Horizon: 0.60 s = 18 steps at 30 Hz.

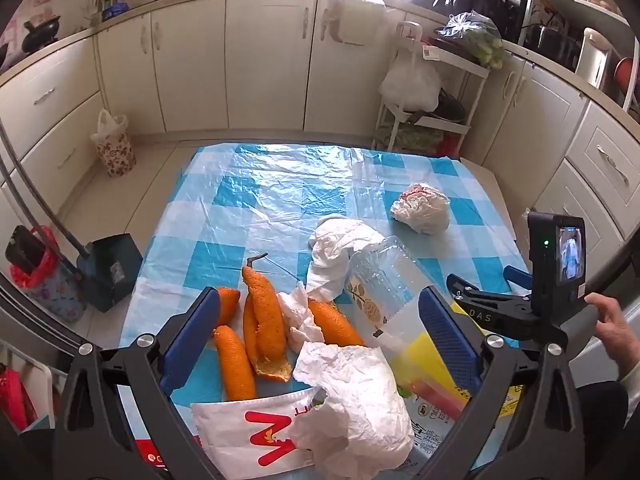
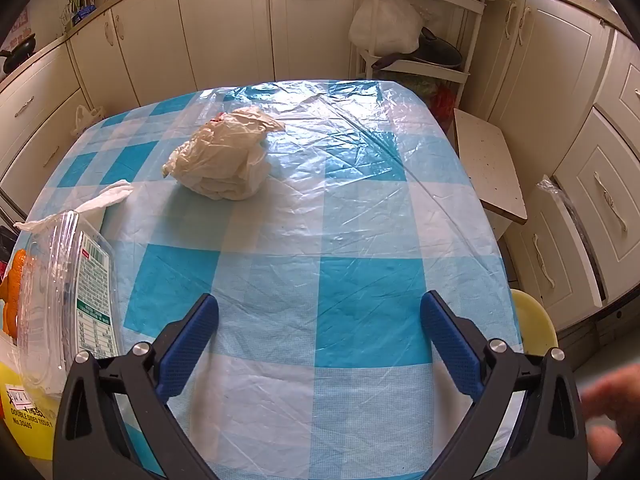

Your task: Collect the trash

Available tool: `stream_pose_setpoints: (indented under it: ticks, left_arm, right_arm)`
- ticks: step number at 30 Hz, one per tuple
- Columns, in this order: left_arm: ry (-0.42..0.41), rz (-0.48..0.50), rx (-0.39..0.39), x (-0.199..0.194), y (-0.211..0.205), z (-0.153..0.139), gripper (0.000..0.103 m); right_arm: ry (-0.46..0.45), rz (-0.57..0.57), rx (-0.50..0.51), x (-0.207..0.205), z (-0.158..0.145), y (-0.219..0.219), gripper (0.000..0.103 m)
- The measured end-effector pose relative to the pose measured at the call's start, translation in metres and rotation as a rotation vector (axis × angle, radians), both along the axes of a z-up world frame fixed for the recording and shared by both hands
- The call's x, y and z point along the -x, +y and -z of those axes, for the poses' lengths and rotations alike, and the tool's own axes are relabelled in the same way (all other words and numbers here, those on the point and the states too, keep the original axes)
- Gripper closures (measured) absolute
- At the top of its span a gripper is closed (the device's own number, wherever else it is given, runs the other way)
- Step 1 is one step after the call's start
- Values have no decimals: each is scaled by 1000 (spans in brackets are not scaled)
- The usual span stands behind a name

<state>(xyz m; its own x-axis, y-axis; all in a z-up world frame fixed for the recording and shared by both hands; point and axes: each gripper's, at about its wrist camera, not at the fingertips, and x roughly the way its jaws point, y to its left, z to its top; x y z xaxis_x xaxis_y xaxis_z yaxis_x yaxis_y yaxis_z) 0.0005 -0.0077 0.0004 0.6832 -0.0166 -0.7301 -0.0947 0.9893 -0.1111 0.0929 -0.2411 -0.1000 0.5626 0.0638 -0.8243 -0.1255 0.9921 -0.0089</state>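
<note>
My left claw [image 1: 320,320] stands wide, holding nothing, above the near part of the worktop [image 1: 256,216], which is covered by a blue-and-white checked plastic sheet. Between and just beyond its blue fingers [image 1: 192,332] I see the main heap of trash: several orange peel pieces [image 1: 266,320], a crumpled white tissue [image 1: 352,396] lying partly over a white wrapper with red print [image 1: 256,428], and a clear plastic container [image 1: 380,284] lying on its side. The container rests on a yellow packet [image 1: 430,364] at the near right. A twisted white paper towel [image 1: 340,246] touches the container's far end. Farther off, well apart from the heap, sits a bunched white plastic bag [image 1: 422,210].

My right claw [image 2: 320,344] is also spread wide and empty, over a bare stretch of the checked sheet. From its camera the bunched bag [image 2: 224,160] lies ahead and to the left, the container [image 2: 68,288] at the left edge, with peel [image 2: 16,288] just behind it. In the left view, the right claw's body [image 1: 516,312] shows at the worktop's right side.
</note>
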Motion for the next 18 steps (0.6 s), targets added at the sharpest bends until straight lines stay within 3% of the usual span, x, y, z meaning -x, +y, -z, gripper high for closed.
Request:
stream_pose_setpoints:
  ticks: [9, 18]
  left_arm:
    - [-34, -18, 17, 17, 6, -14, 7]
    - [-17, -53, 13, 24, 17, -12, 7]
  right_arm:
    - [0, -2, 11, -1, 1, 3, 7]
    - [24, -21, -5, -6, 2, 4, 6]
